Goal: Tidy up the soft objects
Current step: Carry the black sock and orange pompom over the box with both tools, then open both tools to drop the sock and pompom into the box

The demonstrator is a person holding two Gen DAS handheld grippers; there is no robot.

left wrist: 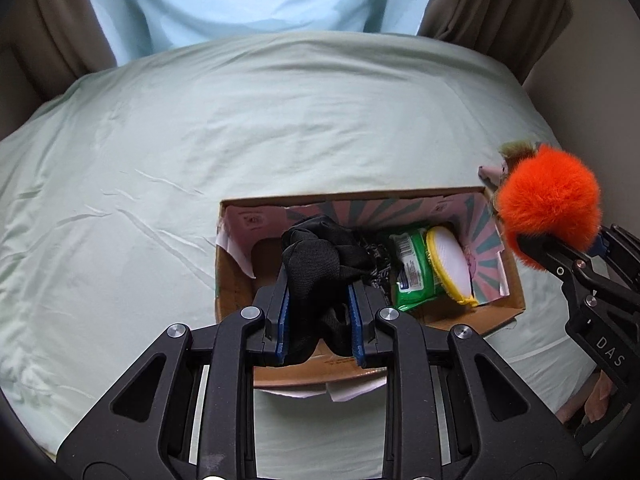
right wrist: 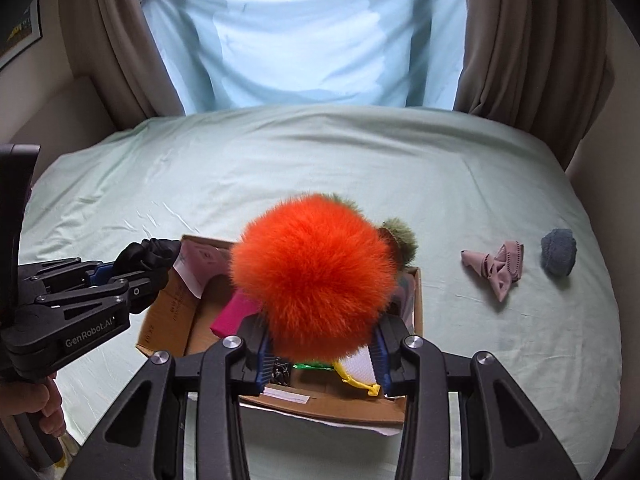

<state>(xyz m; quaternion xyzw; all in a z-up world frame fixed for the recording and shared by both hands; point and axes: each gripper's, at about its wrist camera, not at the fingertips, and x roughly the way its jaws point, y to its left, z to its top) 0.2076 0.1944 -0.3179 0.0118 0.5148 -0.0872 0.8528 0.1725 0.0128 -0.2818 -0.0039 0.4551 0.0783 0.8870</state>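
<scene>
My left gripper (left wrist: 318, 300) is shut on a crumpled black cloth (left wrist: 320, 256) and holds it over the left part of an open cardboard box (left wrist: 496, 312). The same gripper and cloth (right wrist: 148, 256) show at the left in the right wrist view. My right gripper (right wrist: 320, 344) is shut on a fluffy orange pom-pom (right wrist: 316, 284) with a green tuft (right wrist: 400, 236), above the box (right wrist: 172, 308). The pom-pom (left wrist: 550, 204) hangs over the box's right end in the left wrist view. The box holds a green wipes pack (left wrist: 416, 268), a yellow-rimmed white pad (left wrist: 450, 268) and a pink item (right wrist: 232, 314).
The box sits on a bed with a pale green sheet (left wrist: 200, 140). A pink cloth (right wrist: 498, 266) and a grey-blue fuzzy lump (right wrist: 559, 258) lie on the sheet to the right of the box. Curtains (right wrist: 520, 40) hang behind the bed.
</scene>
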